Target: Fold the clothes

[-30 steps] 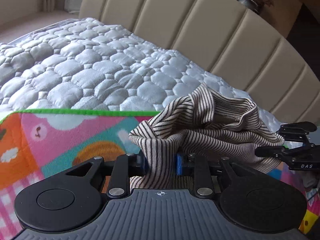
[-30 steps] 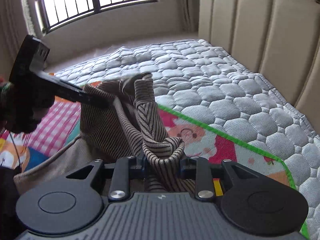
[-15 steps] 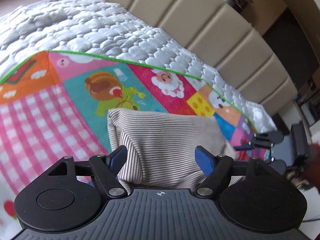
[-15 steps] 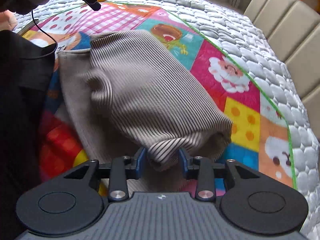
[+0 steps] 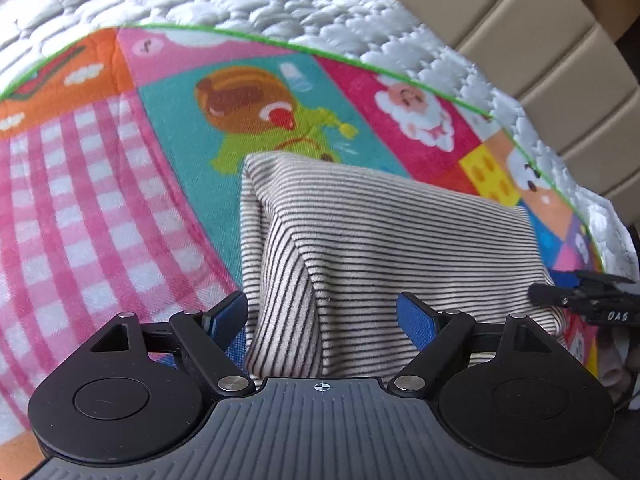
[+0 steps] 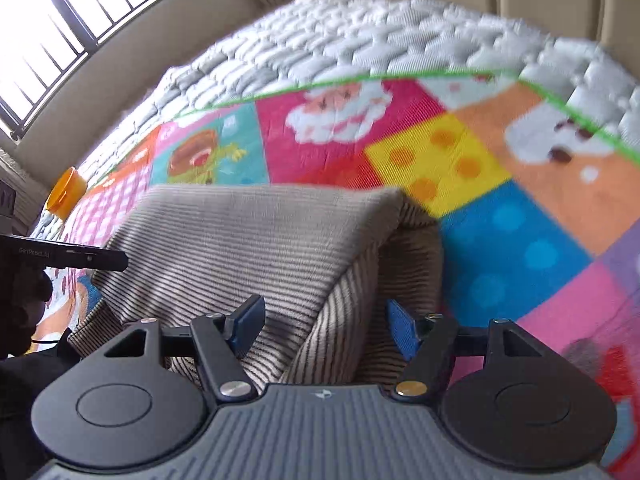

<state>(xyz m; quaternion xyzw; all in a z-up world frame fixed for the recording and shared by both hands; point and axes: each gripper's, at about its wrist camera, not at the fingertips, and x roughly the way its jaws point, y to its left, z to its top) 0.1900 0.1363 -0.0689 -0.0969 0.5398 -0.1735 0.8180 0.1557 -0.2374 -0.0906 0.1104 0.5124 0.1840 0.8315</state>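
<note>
A beige garment with thin dark stripes (image 5: 392,248) lies folded on a colourful cartoon play mat (image 5: 120,208). My left gripper (image 5: 322,318) is open, its blue pads spread on either side of the garment's near edge, holding nothing. In the right wrist view the same garment (image 6: 256,240) lies folded, one layer lapped over another at its right end. My right gripper (image 6: 324,326) is open above its near edge. Each gripper's tip shows in the other's view: the right one (image 5: 580,300), the left one (image 6: 80,258).
The mat lies on a white quilted mattress (image 5: 240,4) with a beige padded headboard (image 5: 560,40) behind. A small orange cup (image 6: 66,192) sits at the mattress's far left edge, below a barred window (image 6: 60,12).
Both grippers held the bunched garment up a second ago. They laid it down folded on the mat and let go, left first, then right. Both now stand open.
</note>
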